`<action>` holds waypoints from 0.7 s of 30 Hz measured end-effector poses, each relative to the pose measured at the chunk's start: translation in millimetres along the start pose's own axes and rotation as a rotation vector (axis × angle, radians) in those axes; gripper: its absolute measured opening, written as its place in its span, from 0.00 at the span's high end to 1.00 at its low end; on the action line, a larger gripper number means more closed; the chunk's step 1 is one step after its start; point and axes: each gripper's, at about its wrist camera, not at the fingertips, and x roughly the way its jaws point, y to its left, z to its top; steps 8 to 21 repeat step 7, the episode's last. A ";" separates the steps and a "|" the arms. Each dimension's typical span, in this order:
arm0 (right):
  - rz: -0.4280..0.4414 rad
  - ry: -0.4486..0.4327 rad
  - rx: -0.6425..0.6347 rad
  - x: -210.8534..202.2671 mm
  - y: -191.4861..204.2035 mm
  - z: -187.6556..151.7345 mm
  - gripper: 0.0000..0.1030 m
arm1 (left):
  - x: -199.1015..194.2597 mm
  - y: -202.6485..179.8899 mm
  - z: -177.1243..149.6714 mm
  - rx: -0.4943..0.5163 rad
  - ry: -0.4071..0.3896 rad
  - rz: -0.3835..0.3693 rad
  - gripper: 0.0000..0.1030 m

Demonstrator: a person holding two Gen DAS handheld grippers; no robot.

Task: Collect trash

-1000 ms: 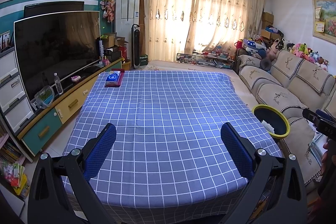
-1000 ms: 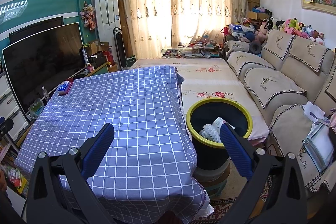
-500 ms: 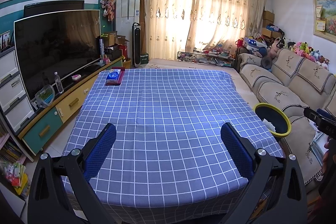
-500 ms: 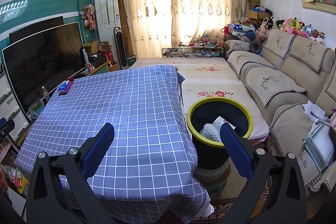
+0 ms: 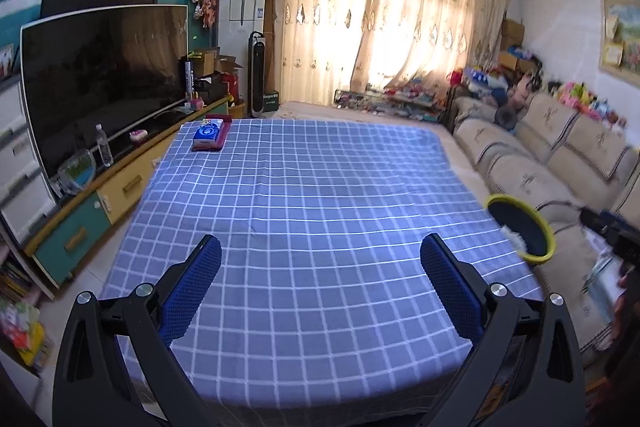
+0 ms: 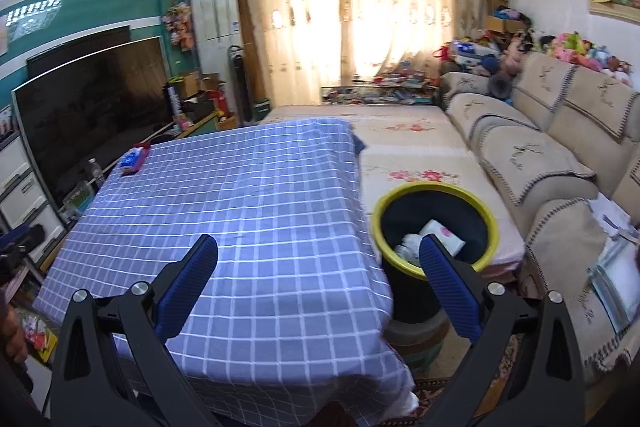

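Both tongs apart, empty: left gripper [image 5: 320, 259], right gripper [image 6: 318, 259]; binned trash [image 6: 430, 241] looks light, crumply, pinch anywhere.

Trash [image 6: 430, 241] in the bin [image 6: 490, 225] — partly behind a right-gripper finger [image 6: 448, 281], blurred.

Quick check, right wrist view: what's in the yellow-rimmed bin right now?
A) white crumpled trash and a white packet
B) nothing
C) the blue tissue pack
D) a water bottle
A: white crumpled trash and a white packet lie inside the yellow-rimmed bin; the blue tissue pack sits on the table's far corner, and the right gripper is open and holds nothing.
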 end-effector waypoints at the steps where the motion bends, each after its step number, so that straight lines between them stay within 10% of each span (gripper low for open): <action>1: 0.008 0.012 -0.015 10.4 4.8 5.7 0.07 | 11.4 1.6 4.3 0.010 0.022 0.010 0.05; 7: 0.035 0.096 -0.075 95.7 34.4 42.3 0.07 | 90.5 23.2 32.1 0.038 0.100 0.067 0.05; 21: 0.035 0.096 -0.075 95.7 34.4 42.3 0.07 | 90.5 23.2 32.1 0.038 0.100 0.067 0.05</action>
